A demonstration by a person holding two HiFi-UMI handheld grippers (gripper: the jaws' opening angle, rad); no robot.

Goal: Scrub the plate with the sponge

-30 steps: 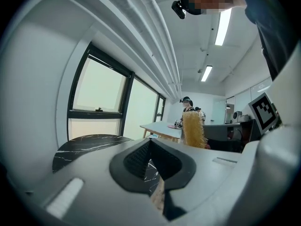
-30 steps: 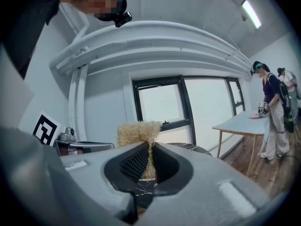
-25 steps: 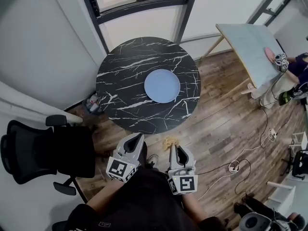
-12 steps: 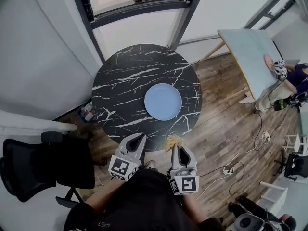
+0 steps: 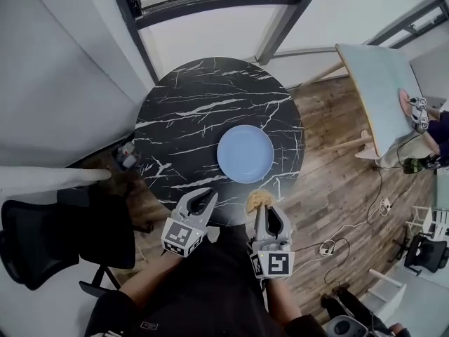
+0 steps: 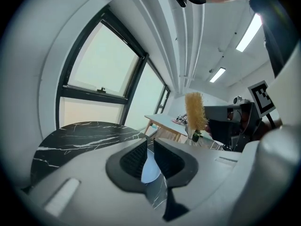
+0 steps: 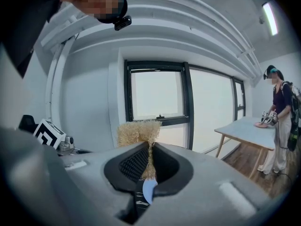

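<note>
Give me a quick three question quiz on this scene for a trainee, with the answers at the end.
1. True or false: the blue plate holds food.
2. The right gripper is shut on: A a cup, B the sponge, C a cloth.
3. Is the sponge touching the plate?
Key: 1 false, it lies bare on the marble table. 2 B. 3 No, they are apart.

The round counter (image 5: 196, 104) looked like polished black marble, veined white. The plate (image 5: 245, 154) on it was smooth, matt pale blue. The sponge (image 5: 258, 200) was coarse, straw-like fibre; the floor (image 5: 344, 181), wood planks.
</note>
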